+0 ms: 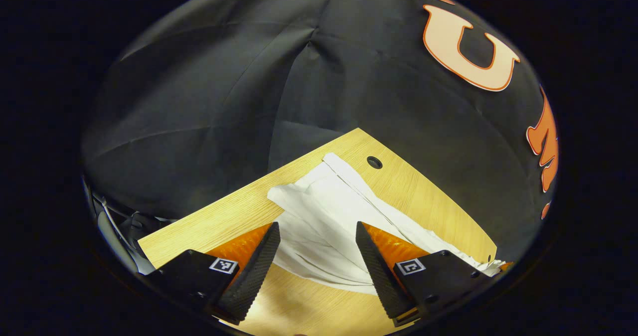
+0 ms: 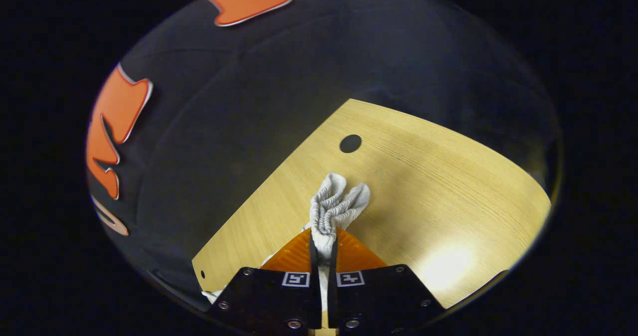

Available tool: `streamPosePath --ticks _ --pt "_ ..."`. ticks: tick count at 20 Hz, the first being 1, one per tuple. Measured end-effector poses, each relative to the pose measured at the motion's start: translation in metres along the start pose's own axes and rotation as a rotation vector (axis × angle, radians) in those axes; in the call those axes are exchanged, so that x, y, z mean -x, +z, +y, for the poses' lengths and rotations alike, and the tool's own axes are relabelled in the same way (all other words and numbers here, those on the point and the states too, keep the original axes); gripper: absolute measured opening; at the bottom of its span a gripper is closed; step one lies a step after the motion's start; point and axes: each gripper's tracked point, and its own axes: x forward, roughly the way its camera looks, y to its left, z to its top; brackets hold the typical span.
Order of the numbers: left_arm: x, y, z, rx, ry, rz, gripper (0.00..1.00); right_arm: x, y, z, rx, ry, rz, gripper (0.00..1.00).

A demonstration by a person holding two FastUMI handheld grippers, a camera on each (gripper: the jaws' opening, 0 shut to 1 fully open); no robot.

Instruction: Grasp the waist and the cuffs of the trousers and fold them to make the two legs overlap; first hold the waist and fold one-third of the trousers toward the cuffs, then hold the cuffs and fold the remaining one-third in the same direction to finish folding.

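Your right claw (image 2: 322,249) pinches the trousers' (image 2: 333,207) bunched waist; your left claw (image 1: 318,246) is spread over white cloth. Beyond, the table (image 2: 423,176) has 1 hole (image 2: 350,143).

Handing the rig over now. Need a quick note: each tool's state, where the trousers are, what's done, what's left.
Left tool: open, hovering over the white trousers, gripping nothing.
Right tool: shut on the bunched elastic waist, which sticks up past the fingertips.
The trousers lie rumpled on the wooden table, stretching toward the far corner near the round hole.
Done: waist grasped by the right tool.
Left: the left tool has to take hold of the cloth; I see no neat fold yet, so judge the leg overlap and both one-third folds as still to do.
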Motion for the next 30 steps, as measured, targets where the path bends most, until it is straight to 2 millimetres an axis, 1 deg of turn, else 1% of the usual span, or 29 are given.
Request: streamPosePath --ticks 4,5,6,7,10,11,13,14,15,18,26,30 --pt "0.003 0.010 0.002 -0.060 -0.046 0.010 1.00 0.031 0.016 0.019 0.091 0.040 -0.045 0.05" --pt "0.002 0.012 0.002 -0.066 -0.061 0.009 1.00 0.037 0.017 0.029 0.117 0.048 -0.052 0.05" --pt "0.002 0.013 0.002 -0.068 -0.077 0.009 0.96 0.045 0.020 0.036 0.142 0.054 -0.057 0.05" --pt "0.002 0.013 0.003 -0.065 -0.092 0.009 0.99 0.055 0.023 0.043 0.161 0.054 -0.059 0.05" --pt "0.001 0.016 0.005 -0.044 -0.132 0.020 1.00 0.066 0.023 0.065 0.215 0.088 -0.064 0.05" --pt "0.002 0.015 0.005 -0.041 -0.139 0.023 1.00 0.070 0.029 0.066 0.222 0.107 -0.055 0.05" --pt "0.001 0.015 0.003 -0.043 -0.149 0.021 1.00 0.071 0.043 0.056 0.245 0.120 -0.033 0.05" --pt "0.001 0.016 0.003 -0.052 -0.153 0.020 1.00 0.072 0.049 0.053 0.262 0.128 -0.021 0.05" --pt "0.001 0.016 0.004 -0.066 -0.153 0.021 0.99 0.073 0.048 0.057 0.277 0.136 -0.008 0.05" --pt "0.004 0.024 0.007 -0.099 -0.158 0.016 0.99 0.075 0.054 0.059 0.303 0.150 0.022 0.05" --pt "0.005 0.020 0.007 -0.097 -0.204 0.058 0.99 0.070 0.054 0.059 0.364 0.179 0.123 0.05" --pt "0.003 0.019 0.008 -0.078 -0.218 0.073 0.99 0.071 0.056 0.059 0.417 0.152 0.178 0.05"
